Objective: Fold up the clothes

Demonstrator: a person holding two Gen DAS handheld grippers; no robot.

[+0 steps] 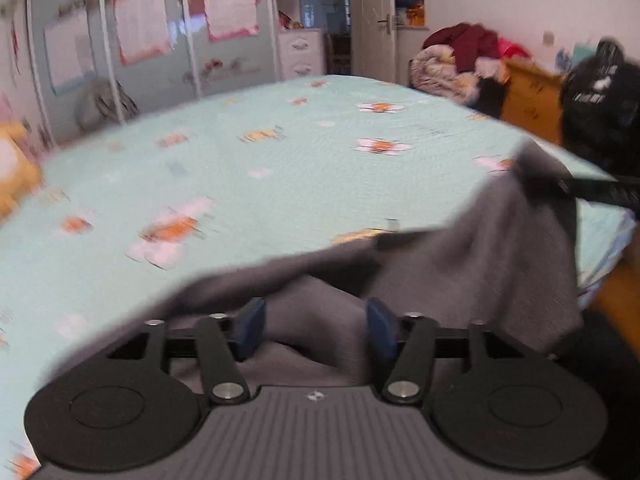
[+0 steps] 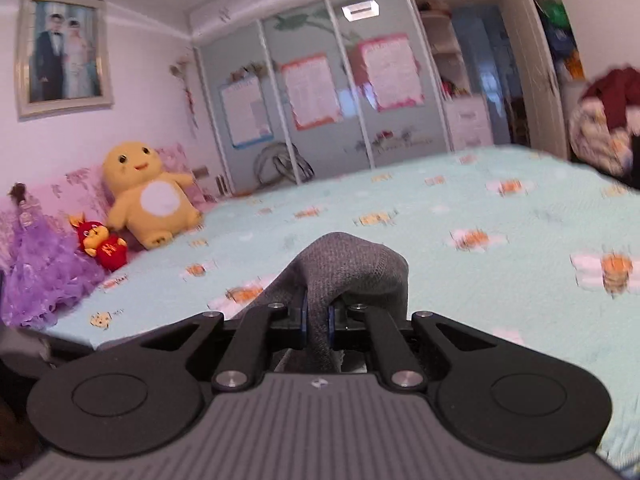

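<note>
left hand-held gripper (image 1: 316, 330): jaws apart, empty | right hand-held gripper (image 2: 317, 322): clamped on grey garment (image 2: 352, 264)

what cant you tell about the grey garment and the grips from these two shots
- Grey garment: its type and full shape are unclear; left wrist view is blurred, and the left gripper, open, covers its lower part.
- Right gripper: shut on the cloth, which hides the pads.
- Bed: near edge hidden by both grippers.
</note>
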